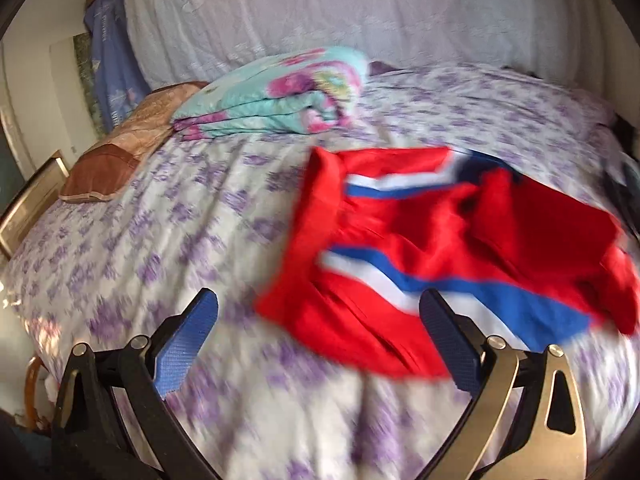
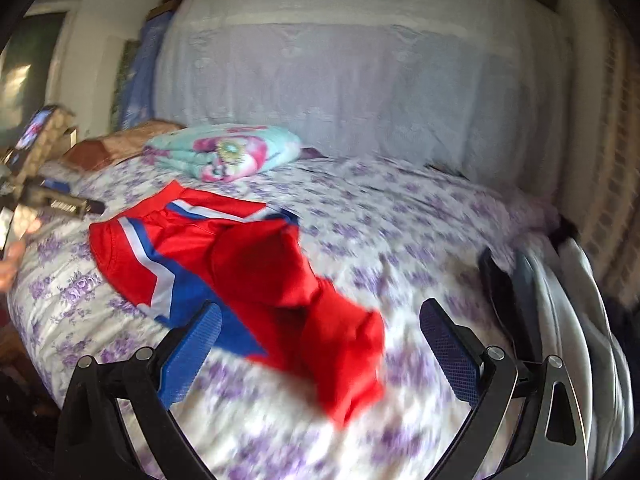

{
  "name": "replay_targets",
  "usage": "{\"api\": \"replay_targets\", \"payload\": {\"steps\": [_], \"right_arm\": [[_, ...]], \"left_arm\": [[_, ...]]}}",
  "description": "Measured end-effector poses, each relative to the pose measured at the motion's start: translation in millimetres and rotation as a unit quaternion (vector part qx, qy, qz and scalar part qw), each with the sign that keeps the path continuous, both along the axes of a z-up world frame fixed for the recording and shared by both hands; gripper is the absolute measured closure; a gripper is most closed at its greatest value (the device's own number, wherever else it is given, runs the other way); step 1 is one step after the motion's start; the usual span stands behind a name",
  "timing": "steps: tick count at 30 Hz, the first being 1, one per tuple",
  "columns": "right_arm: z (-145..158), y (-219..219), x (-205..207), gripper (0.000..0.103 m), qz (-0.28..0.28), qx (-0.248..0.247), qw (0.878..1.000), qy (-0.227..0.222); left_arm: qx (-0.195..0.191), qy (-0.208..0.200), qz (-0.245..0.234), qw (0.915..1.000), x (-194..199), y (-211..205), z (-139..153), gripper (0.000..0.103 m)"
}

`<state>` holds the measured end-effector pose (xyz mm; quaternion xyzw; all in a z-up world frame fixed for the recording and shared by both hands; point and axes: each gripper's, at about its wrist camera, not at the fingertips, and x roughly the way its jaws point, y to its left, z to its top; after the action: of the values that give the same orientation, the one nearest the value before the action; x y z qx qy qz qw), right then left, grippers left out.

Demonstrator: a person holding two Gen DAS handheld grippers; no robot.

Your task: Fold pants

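On bed, red pants lie rumpled, legs blurred; left gripper and right gripper are held wide apart, empty.

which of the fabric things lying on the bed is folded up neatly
The turquoise floral blanket near the headboard, stacked in flat layers; the red pants lie rumpled and spread out.

Soft daylight enters from the left; both fisheye views bow at dark rims, and motion blur smears the near purple-flowered white bedspread.
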<state>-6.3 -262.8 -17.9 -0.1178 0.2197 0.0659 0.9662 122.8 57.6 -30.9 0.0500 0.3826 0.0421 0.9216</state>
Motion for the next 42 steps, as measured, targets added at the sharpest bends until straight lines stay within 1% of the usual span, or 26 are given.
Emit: {"api": "replay_targets", "payload": {"steps": [1,3,4,5,6,7,9,11,13,15,16,17,18,19,21,27,28,29,31,33,35,36,37,38,39,42], "right_arm": [[0.7,3.8,17.1,0.003,0.019,-0.013,1.0,0.012],[-8.0,15.5,67.5,0.003,0.058,-0.048,0.995,0.061],[-14.8,20.3,87.8,0.008,0.065,-0.062,0.993,0.082],[-21.7,23.7,103.6,0.021,0.075,-0.071,0.989,0.103],[-30.2,26.5,121.8,0.09,0.095,-0.075,0.983,0.138],[-35.5,25.8,138.6,0.093,0.113,-0.063,0.974,0.183],[-27.2,21.3,150.5,0.093,0.102,-0.062,0.976,0.184],[-1.2,9.6,164.1,0.093,0.059,-0.091,0.983,0.146],[29.0,-12.1,188.3,0.093,0.005,-0.094,0.988,0.119],[49.1,-30.1,216.1,0.093,-0.041,-0.11,0.988,0.1],[51.9,-36.0,236.7,0.088,-0.058,-0.127,0.985,0.098],[47.1,-39.8,255.9,0.082,-0.066,-0.136,0.982,0.111],[39.8,-44.8,274.8,0.047,-0.074,-0.144,0.979,0.125],[23.5,-56.7,298.2,0.012,-0.115,-0.165,0.971,0.127],[4.4,-85.0,315.2,0.01,-0.184,-0.173,0.958,0.135],[-24.5,-164.2,275.0,0.01,-0.223,-0.035,0.959,0.17],[-31.4,-173.2,268.8,0.01,-0.213,0.009,0.961,0.175],[-38.6,-183.5,265.4,0.01,-0.182,0.082,0.963,0.182],[-52.6,-194.9,257.1,0.01,-0.129,0.189,0.954,0.193],[-69.6,-195.4,262.0,0.011,-0.089,0.271,0.936,0.207],[-85.6,-189.3,277.5,0.015,-0.074,0.312,0.921,0.219],[-96.6,-185.3,289.3,0.03,-0.075,0.323,0.914,0.234],[-103.4,-181.1,298.9,0.057,-0.076,0.327,0.909,0.247],[-110.5,-177.9,307.4,0.07,-0.074,0.337,0.905,0.251],[-110.0,-174.8,311.3,0.095,-0.068,0.34,0.907,0.24],[-73.8,-168.9,298.3,0.095,-0.083,0.303,0.936,0.159]], "left_arm": [[-0.002,0.011,0.003,0.9999,14.2,3.5,-1.9,0.004],[-0.02,0.042,0.009,0.9989,47.7,11.1,-10.3,0.004],[-0.021,0.051,0.015,0.9984,58.9,13.4,-14.1,0.004],[-0.021,0.063,0.025,0.9975,72.1,15.5,-19.9,0.004],[-0.026,0.078,0.03,0.9962,83.3,16.3,-25.8,0.004],[-0.047,0.103,0.029,0.9932,99.7,17.5,-34.4,0.004],[-0.065,0.125,0.031,0.9896,116.1,17.2,-43.0,0.004],[-0.072,0.139,0.045,0.9867,134.1,17.5,-51.3,0.004],[-0.083,0.146,0.054,0.9843,148.9,17.9,-58.4,0.004],[-0.089,0.155,0.061,0.982,162.1,16.1,-67.0,0.004],[-0.086,0.16,0.065,0.9812,168.0,13.7,-73.2,0.004],[-0.079,0.162,0.071,0.981,172.3,11.2,-79.5,0.004],[-0.072,0.163,0.075,0.9811,177.2,8.1,-84.3,0.004],[-0.066,0.16,0.077,0.9819,177.6,6.1,-86.1,0.004],[-0.06,0.154,0.076,0.9834,176.5,3.0,-84.5,0.004],[-0.077,0.149,0.071,0.9832,174.9,7.5,-83.8,0.004],[-0.078,0.146,0.072,0.9836,174.8,8.0,-83.6,0.004],[-0.078,0.143,0.073,0.9839,174.4,7.7,-84.1,0.004],[-0.075,0.135,0.075,0.9852,172.9,7.5,-85.9,0.004],[-0.071,0.128,0.075,0.9864,171.2,6.9,-86.3,0.004],[-0.065,0.123,0.076,0.9874,169.5,5.1,-86.3,0.004],[-0.064,0.122,0.077,0.9874,169.3,5.0,-86.3,0.004],[-0.064,0.121,0.079,0.9874,168.9,4.9,-86.2,0.004],[-0.065,0.121,0.079,0.9873,169.4,5.1,-86.2,0.004],[-0.064,0.121,0.08,0.9874,169.3,5.1,-86.4,0.004],[-0.063,0.116,0.079,0.988,168.3,5.3,-86.6,0.004]]}}
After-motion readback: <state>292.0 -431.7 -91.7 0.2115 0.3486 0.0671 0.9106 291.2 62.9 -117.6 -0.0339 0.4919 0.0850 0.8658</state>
